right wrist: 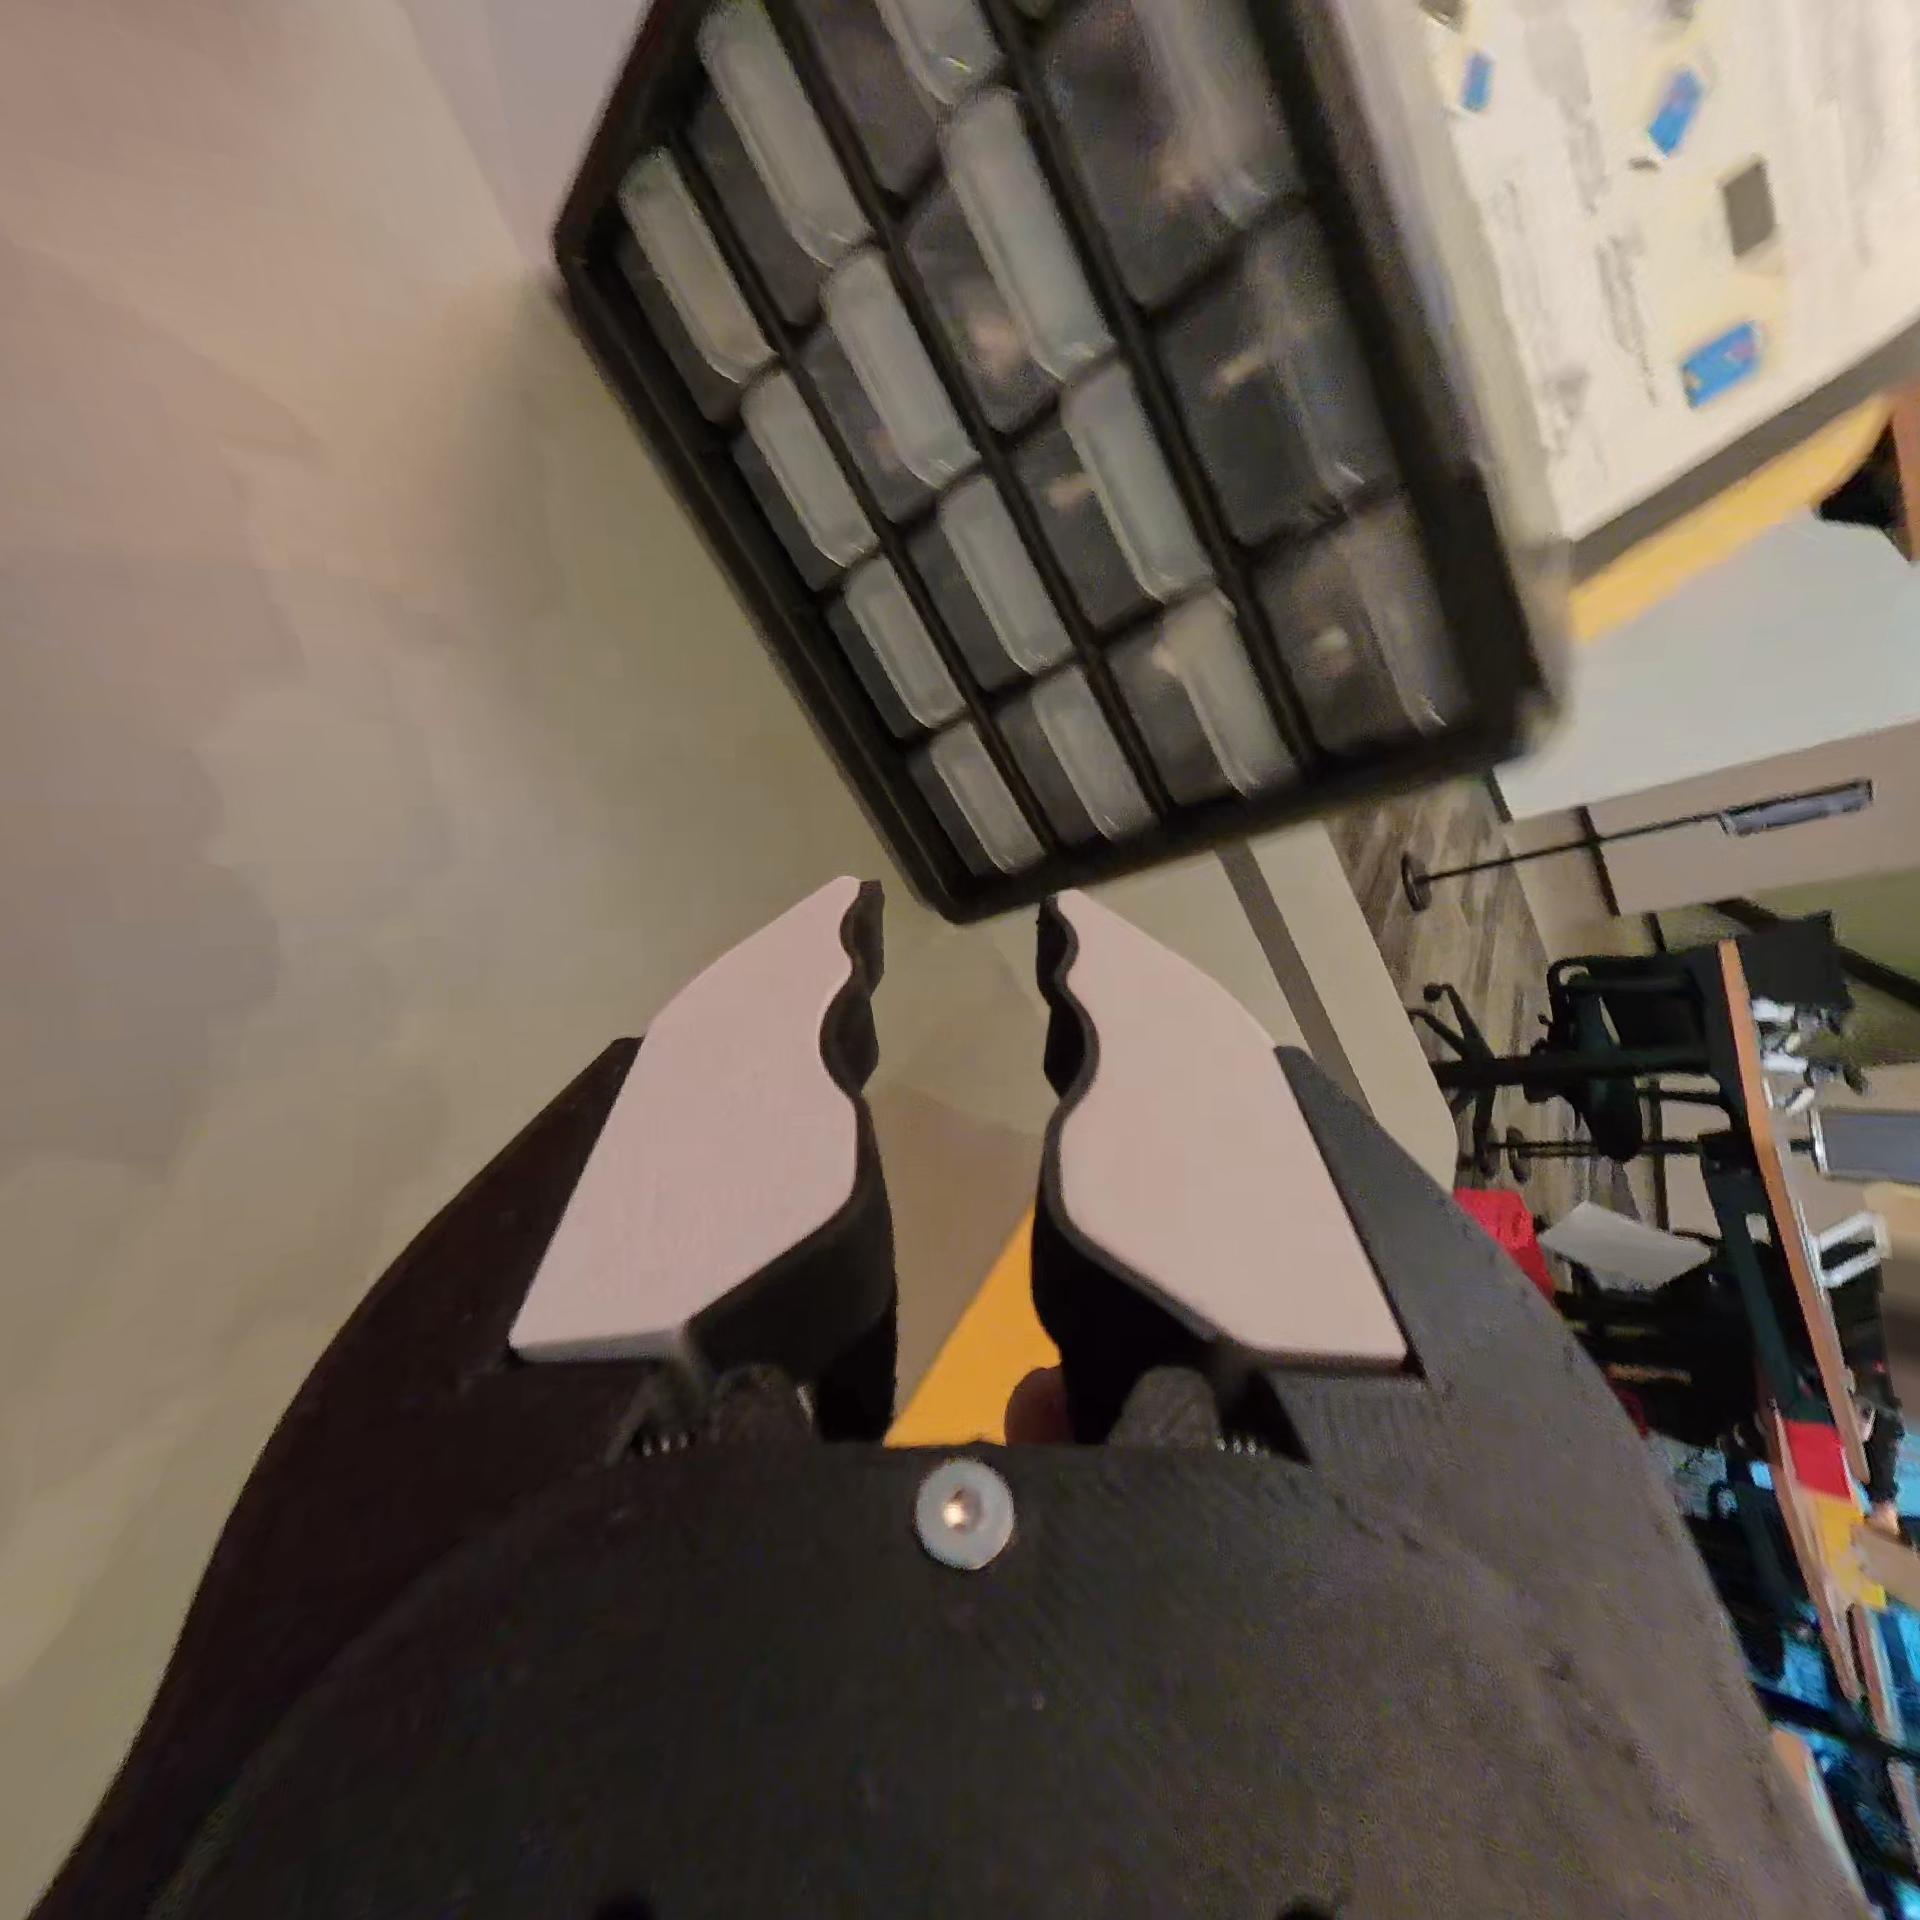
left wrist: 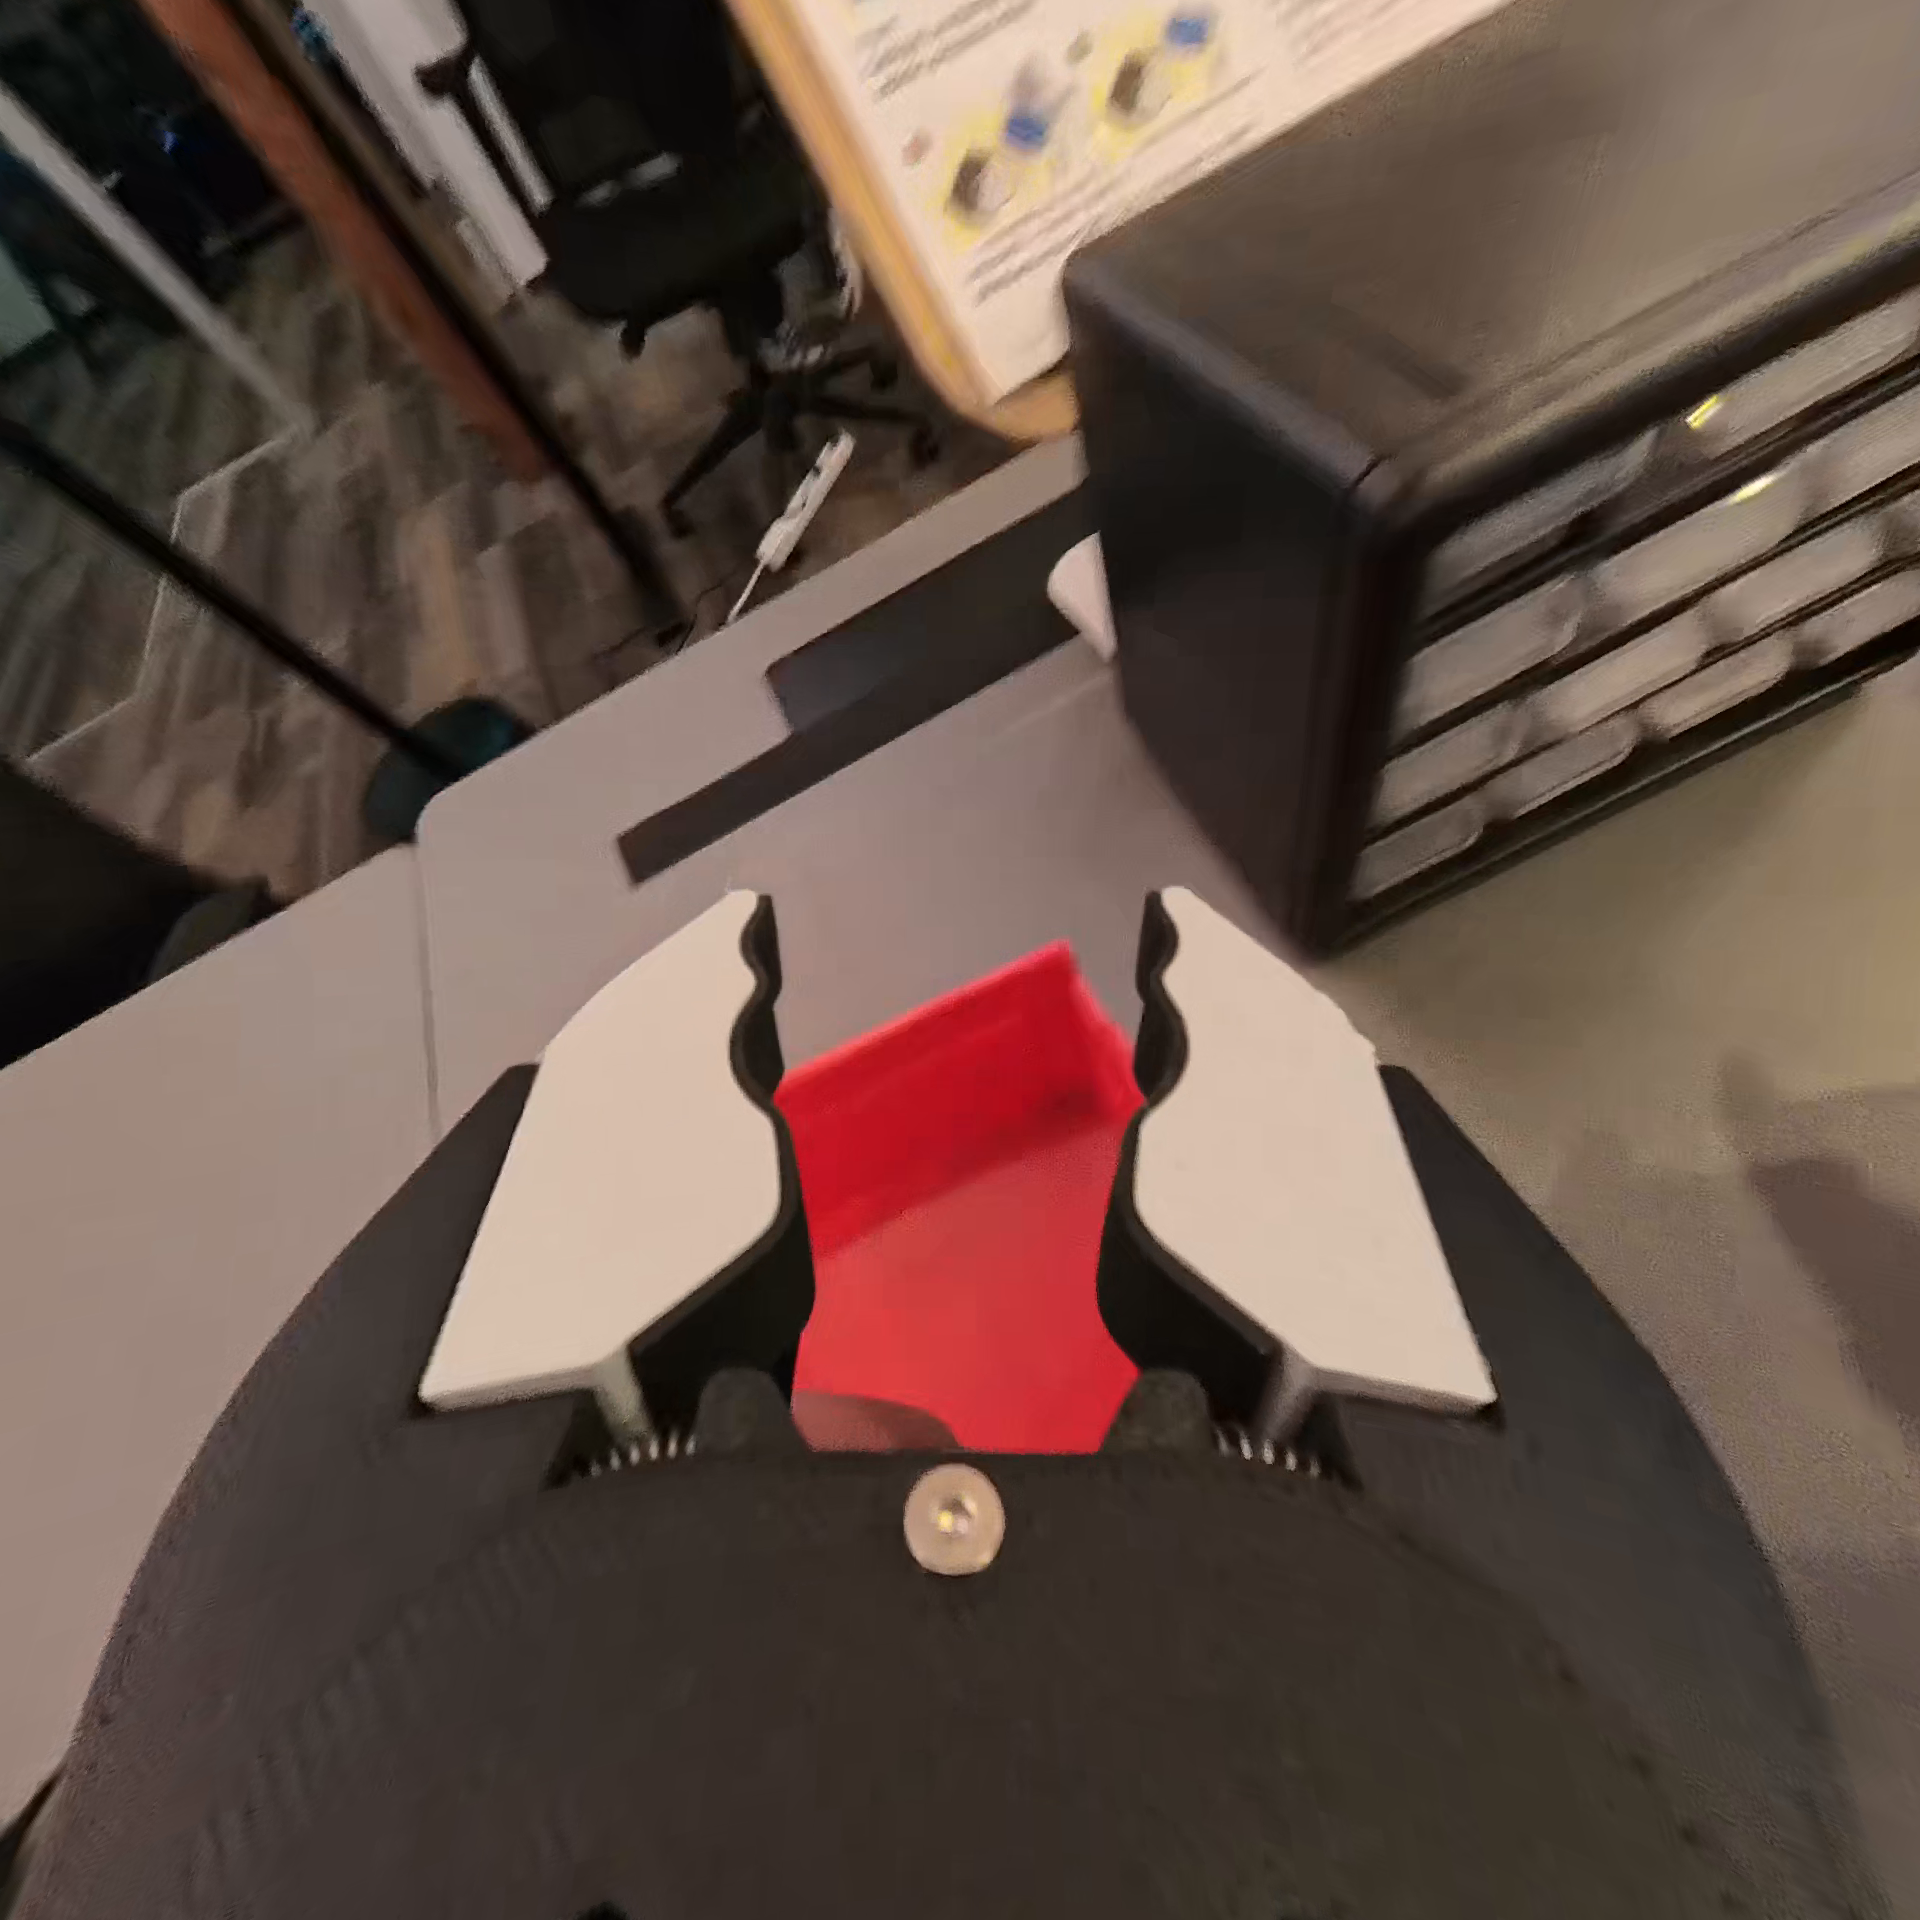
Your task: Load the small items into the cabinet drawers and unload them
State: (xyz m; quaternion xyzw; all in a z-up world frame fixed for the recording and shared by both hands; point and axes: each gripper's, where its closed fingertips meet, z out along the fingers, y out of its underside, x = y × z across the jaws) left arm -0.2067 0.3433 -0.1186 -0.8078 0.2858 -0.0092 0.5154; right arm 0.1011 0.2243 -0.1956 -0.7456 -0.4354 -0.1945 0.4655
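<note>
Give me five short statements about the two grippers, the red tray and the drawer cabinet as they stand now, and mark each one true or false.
1. The left gripper is open. True.
2. A red tray shows between the left gripper's fingers. True.
3. The right gripper is shut on a drawer handle. False: its jaws are apart and hold nothing, short of the cabinet.
4. The drawer cabinet has a white frame and red drawers. False: the frame is black and the drawers are translucent and greyish.
5. One drawer is pulled fully out of the cabinet. False: in the right wrist view every drawer front sits in its slot.
</note>
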